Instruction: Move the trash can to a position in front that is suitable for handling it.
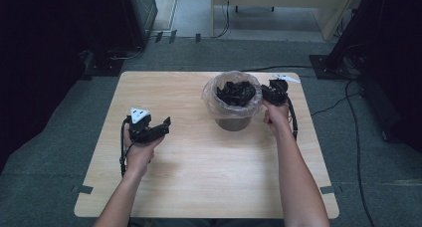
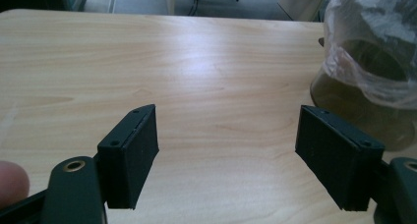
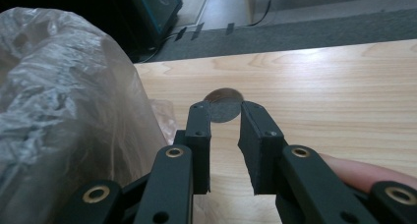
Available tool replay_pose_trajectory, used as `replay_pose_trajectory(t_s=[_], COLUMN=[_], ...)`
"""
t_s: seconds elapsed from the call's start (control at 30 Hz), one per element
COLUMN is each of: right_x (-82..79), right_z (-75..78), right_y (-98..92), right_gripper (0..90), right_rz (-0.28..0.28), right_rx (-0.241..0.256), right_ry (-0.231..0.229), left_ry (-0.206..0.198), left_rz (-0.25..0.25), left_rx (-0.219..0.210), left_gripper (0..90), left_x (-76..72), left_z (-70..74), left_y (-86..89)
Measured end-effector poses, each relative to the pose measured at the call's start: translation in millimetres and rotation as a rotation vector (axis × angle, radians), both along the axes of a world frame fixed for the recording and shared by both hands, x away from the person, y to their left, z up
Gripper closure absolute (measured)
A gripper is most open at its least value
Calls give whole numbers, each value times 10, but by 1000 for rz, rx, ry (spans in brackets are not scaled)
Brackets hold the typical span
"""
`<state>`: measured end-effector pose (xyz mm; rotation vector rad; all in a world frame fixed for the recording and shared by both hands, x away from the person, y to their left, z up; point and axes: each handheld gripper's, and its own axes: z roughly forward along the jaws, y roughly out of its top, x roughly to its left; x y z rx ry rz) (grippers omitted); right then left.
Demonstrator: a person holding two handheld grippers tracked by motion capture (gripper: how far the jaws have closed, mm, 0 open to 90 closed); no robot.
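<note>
High view: bin (image 1: 234, 121) with clear plastic liner (image 1: 211, 98), dark stuff inside, sits right of centre on the wooden table (image 1: 199, 172). Right gripper (image 1: 274, 93) touches its right rim, nearer; left gripper (image 1: 161, 126) is well apart, bin to its right.

Left gripper view: jaws wide open, empty, over bare wood.

Right gripper view: jaws narrowly parted, holding nothing; liner just beside, left. Grey carpet, cables behind.
</note>
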<state>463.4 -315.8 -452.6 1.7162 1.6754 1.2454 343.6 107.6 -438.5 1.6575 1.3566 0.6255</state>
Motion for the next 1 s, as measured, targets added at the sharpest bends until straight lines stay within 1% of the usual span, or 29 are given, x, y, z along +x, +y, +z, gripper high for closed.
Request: replay_pose_trajectory(t_s=[0.1, 0.2, 0.23, 0.33, 0.47, 0.5, 0.57, 0.6, 0.67, 0.73, 0.77, 0.8, 0.87, 0.9, 0.97, 1.0], right_x=[-17, -37, -42, -65, -88, -90, -93, -94, -97, -105, -109, -111, -117, -121, -134, -140], right_z=[2, 7, 8, 9, 7, 6, 4, 2, 1, 0, -3, -6, -12, -15, -16, -19], right_y=[34, 80, 93, 134, 193, 208, 237, 250, 279, 309, 325, 341, 370, 383, 414, 429], right_gripper=[766, 765, 765, 766, 769, 773, 779, 783, 786, 794, 796, 797, 806, 810, 820, 823], right_rz=[23, 43, 45, 56, 77, 80, 83, 87, 92, 92, 91, 91, 96, 102, 115, 126], right_rx=[-10, -29, -37, -40, -45, -44, -34, -31, -28, -27, -28, -28, -32, -35, -36, -37], right_ry=[6, 3, 0, -6, -13, -13, -10, -10, -11, -13, -16, -16, -16, -17, -23, -27], left_ry=[-14, -21, -30, -44, -49, -53, -79, -82, -57, -30, -17, -12, -19, -21, -22, -22], left_rz=[-2, 1, 8, 25, 44, 47, 78, 92, 96, 112, 113, 111, 83, 70, 64, 64], left_rx=[21, 26, 30, 38, 26, 28, 31, 10, -34, -88, -105, -101, -57, -41, -54, -54], left_gripper=[241, 247, 252, 256, 272, 327, 371, 401, 461, 543, 574, 613, 688, 743, 829, 876], left_x=[89, 197, 234, 362, 547, 590, 668, 711, 808, 903, 946, 978, 1020, 1032, 1048, 1048], left_z=[3, -1, -3, -5, -3, 1, 15, 25, 33, 18, 6, -6, -25, -31, -41, -41], left_y=[-136, -282, -330, -454, -593, -624, -680, -694, -718, -738, -759, -793, -865, -885, -883, -883])
